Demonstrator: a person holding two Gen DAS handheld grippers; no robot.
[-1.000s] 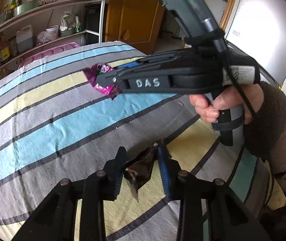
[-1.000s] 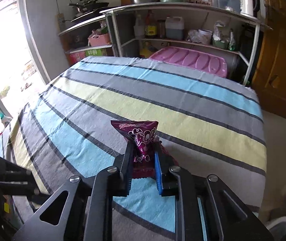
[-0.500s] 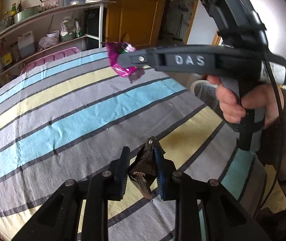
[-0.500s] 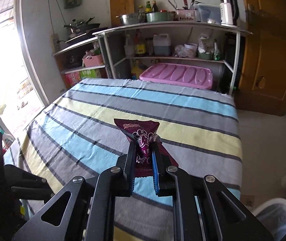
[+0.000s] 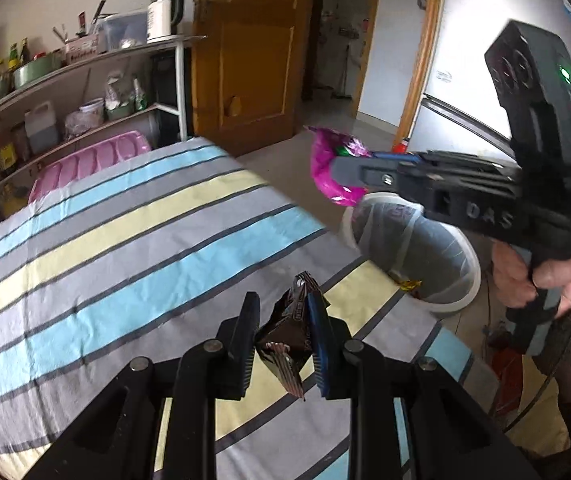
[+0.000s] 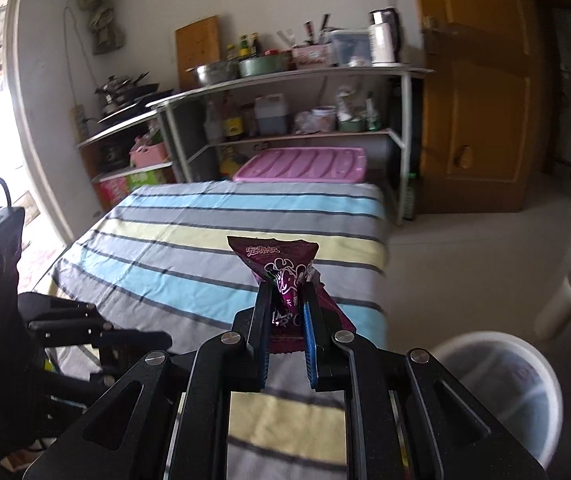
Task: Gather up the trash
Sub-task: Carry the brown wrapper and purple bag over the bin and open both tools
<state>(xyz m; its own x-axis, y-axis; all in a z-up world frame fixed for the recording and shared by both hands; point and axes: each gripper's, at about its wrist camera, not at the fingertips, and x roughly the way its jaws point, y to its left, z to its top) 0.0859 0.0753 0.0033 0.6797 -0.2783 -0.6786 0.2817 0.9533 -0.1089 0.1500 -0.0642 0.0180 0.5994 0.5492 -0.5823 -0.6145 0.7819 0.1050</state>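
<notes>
Striped tabletop (image 5: 125,240) below me, kitchen shelves behind. My right tongs (image 6: 285,336) are clamped on a crinkled purple snack wrapper (image 6: 281,264), upright — white bin (image 6: 497,392) at 4 o'clock, this hand nearer. My left tongs (image 5: 283,340) pinch a crumpled dark foil wrapper (image 5: 285,332); bin at 2 o'clock, past the tabletop's edge.

Both the left gripper (image 5: 283,320) and right gripper (image 6: 285,316) have fingers clamped, raised.

striped tablecloth (image 6: 189,216), pink lid (image 6: 301,165) behind it, metal shelves (image 6: 285,80) with white kettle (image 6: 383,36), wooden door (image 6: 481,112)
</notes>
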